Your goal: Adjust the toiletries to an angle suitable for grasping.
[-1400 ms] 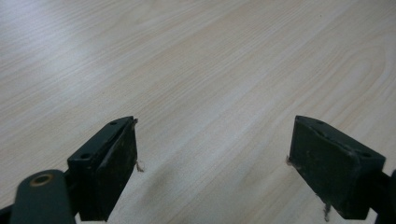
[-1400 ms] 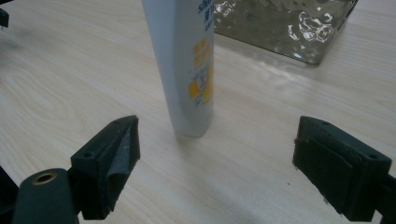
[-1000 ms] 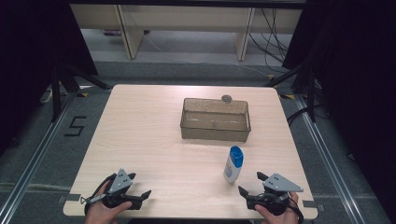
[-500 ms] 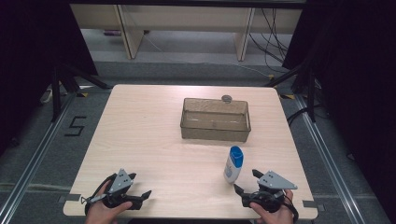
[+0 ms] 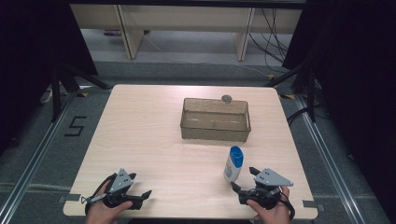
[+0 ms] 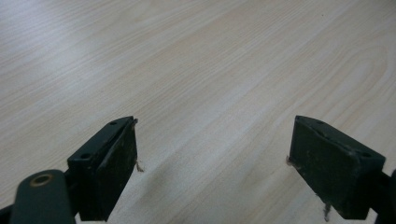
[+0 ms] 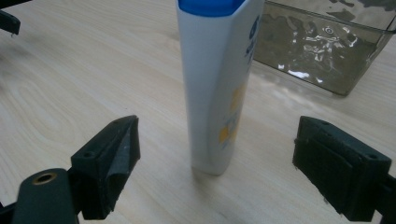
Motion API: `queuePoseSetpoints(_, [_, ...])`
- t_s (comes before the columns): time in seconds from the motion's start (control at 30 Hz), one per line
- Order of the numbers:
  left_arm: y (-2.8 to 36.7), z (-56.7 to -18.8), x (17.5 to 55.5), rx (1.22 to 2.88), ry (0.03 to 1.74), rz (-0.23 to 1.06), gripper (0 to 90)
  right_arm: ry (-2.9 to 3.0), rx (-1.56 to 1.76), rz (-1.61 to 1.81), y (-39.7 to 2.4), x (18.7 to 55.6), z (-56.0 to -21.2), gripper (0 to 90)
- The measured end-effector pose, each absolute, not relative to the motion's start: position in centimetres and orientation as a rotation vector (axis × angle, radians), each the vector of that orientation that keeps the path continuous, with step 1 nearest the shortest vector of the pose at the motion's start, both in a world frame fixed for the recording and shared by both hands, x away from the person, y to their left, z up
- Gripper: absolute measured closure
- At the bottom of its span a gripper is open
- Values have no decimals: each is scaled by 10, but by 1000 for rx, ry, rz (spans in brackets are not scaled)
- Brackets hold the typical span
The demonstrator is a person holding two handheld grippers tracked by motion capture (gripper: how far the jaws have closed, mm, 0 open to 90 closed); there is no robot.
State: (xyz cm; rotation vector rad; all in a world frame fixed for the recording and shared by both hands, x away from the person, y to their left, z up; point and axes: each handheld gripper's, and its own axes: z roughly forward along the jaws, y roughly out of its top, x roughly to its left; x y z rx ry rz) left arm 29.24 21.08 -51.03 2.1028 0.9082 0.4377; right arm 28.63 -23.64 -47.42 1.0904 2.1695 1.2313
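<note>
The tall white plastic bottle with a blue cap (image 7: pixel 215 84) stands upright on the pale wood-grain table (image 5: pixel 140 140), near the front of the clear smoky plastic bin (image 5: pixel 215 120). The right gripper (image 7: pixel 215 168) is spread wide, jaws either side of the bottle and short of it, holding nothing. The left gripper (image 6: pixel 212 163) is likewise released over bare table. Risk: the bottle is slender and top-heavy — an uneven close, one jaw touching first, would likely topple it.

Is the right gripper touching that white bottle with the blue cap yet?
Apart. In the right gripper view, the white bottle with the blue cap stands upright between the right gripper's open jaws, with bare table visible on both sides.
</note>
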Motion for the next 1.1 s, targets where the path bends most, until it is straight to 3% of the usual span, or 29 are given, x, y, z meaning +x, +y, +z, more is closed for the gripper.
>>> queuePoseSetpoints(1.1, [205, -510, 292, 2105, 876, 422, 149, 2161, 1073, 1236, -213, 305, -474, 160])
